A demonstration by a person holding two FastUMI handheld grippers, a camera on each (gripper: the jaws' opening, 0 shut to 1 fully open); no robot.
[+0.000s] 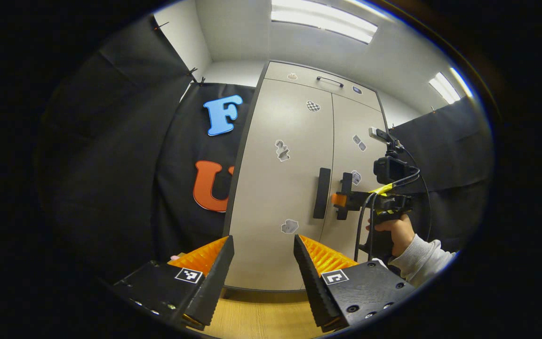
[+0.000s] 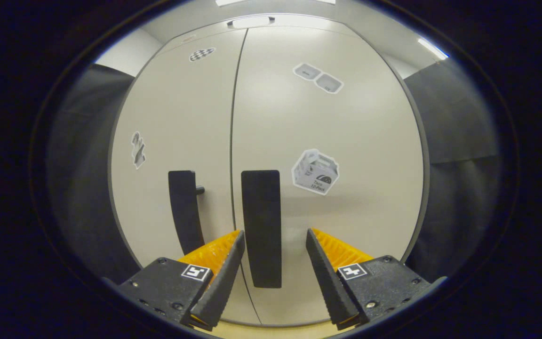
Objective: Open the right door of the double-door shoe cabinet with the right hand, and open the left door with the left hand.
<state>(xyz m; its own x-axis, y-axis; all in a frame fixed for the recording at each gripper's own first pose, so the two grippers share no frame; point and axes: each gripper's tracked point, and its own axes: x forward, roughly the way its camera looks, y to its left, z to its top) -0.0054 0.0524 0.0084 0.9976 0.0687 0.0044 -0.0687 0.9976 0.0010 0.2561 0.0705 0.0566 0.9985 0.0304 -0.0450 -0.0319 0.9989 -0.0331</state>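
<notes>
The beige double-door shoe cabinet stands ahead with its left door point(image 1: 280, 188) and right door point(image 1: 352, 136) both closed. Each door has a black vertical handle beside the centre seam. My left gripper point(image 1: 262, 238) is open, well back from the cabinet, and points below the left handle point(image 1: 322, 193). In the left gripper view, a hand point(image 1: 395, 233) holds my right gripper point(image 1: 342, 200) at the right handle point(image 1: 345, 186). In the right gripper view, my right gripper point(image 2: 274, 232) is open, its fingers standing either side of the right handle point(image 2: 261, 226). The left handle point(image 2: 185, 209) is just to its left.
A top drawer with a slim bar handle point(image 1: 330, 81) sits above the doors. Black cloth walls point(image 1: 125, 141) flank the cabinet on both sides. Wooden floor point(image 1: 261, 320) lies below it. Several stickers dot the doors.
</notes>
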